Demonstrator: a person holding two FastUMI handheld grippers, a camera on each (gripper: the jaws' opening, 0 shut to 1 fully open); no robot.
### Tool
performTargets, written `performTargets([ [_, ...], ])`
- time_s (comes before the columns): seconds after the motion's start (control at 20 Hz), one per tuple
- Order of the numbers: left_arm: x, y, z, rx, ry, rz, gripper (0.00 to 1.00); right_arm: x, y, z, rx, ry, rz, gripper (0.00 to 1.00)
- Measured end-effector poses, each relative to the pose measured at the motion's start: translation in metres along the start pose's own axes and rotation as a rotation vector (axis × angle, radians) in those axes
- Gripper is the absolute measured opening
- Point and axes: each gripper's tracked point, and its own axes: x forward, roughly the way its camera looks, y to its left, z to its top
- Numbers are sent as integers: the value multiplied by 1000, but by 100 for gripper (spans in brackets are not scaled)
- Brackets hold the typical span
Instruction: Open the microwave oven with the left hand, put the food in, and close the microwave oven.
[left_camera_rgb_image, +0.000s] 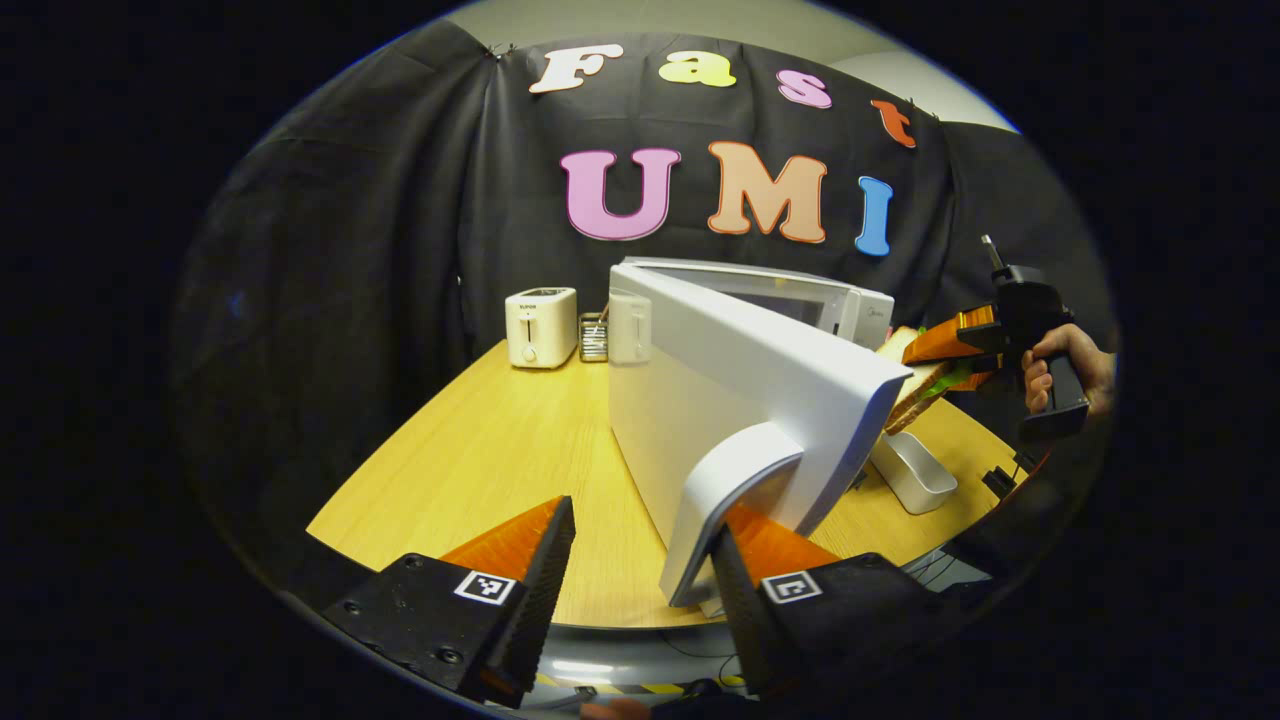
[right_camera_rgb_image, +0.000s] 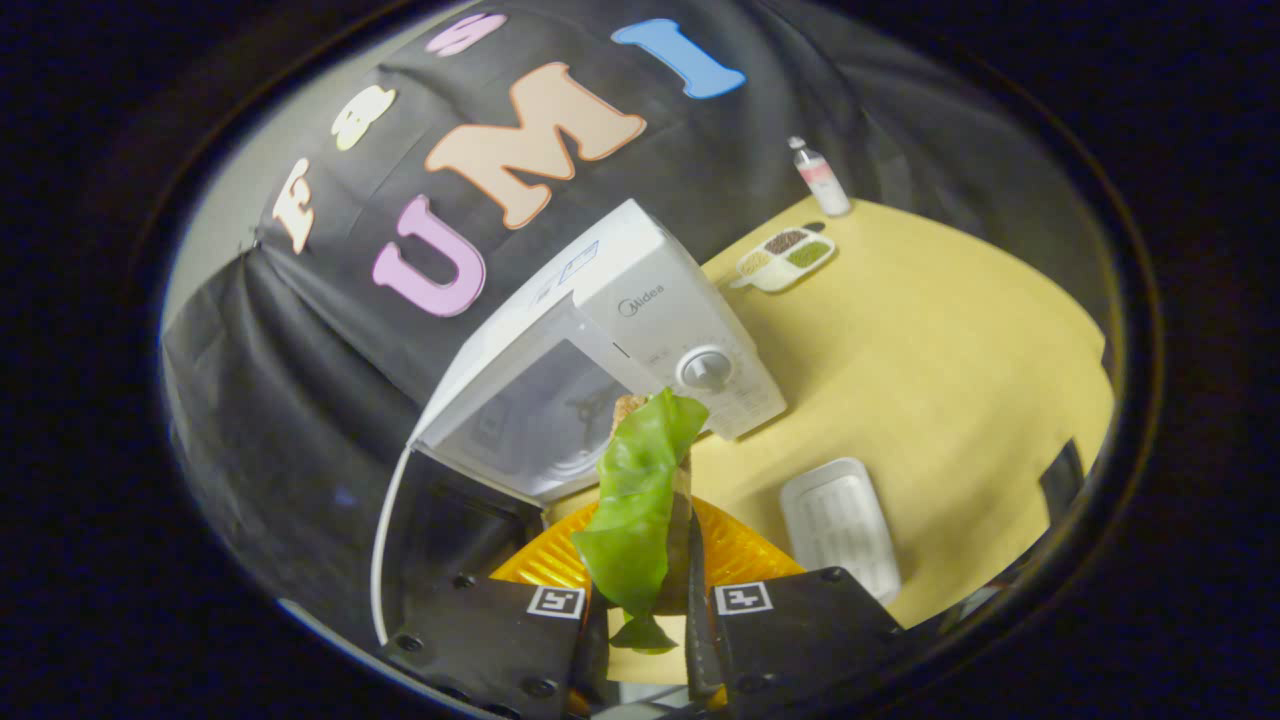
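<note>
The white microwave (left_camera_rgb_image: 840, 300) stands on the wooden table with its door (left_camera_rgb_image: 740, 380) swung wide toward me. My left gripper (left_camera_rgb_image: 640, 525) is open, and the door's curved handle (left_camera_rgb_image: 735, 490) rests against its right finger (left_camera_rgb_image: 770, 545). In the left gripper view, my right gripper (left_camera_rgb_image: 960, 345) hovers right of the door, shut on a sandwich (left_camera_rgb_image: 915, 385). In the right gripper view, the sandwich with its green lettuce leaf (right_camera_rgb_image: 640, 500) is pinched in my right gripper (right_camera_rgb_image: 648, 545), just in front of the open cavity (right_camera_rgb_image: 545, 420) of the microwave (right_camera_rgb_image: 650, 300).
A white toaster (left_camera_rgb_image: 541, 325) and a small rack (left_camera_rgb_image: 593, 337) stand left of the microwave. A white oblong tray (right_camera_rgb_image: 840, 520) lies on the table (right_camera_rgb_image: 950, 330) in front of the control panel. Farther right are a divided dish (right_camera_rgb_image: 785, 258) and a small bottle (right_camera_rgb_image: 820, 175).
</note>
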Motion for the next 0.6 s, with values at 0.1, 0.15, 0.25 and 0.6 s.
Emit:
performTargets([
  [0.1, -5, 0, 6, 7, -19, -6, 80, 11, 12, -6, 58, 20, 39, 33],
  [0.15, -8, 0, 8, 17, -24, -3, 80, 17, 19, -8, 84, 28, 56, 33],
  [0.25, -15, 3, 11, 30, -25, 1, 81, 26, 28, -12, 108, 33, 72, 32],
  [0.6, -45, 4, 29, 35, -46, 14, 84, 82, 69, -27, 222, 51, 116, 33],
])
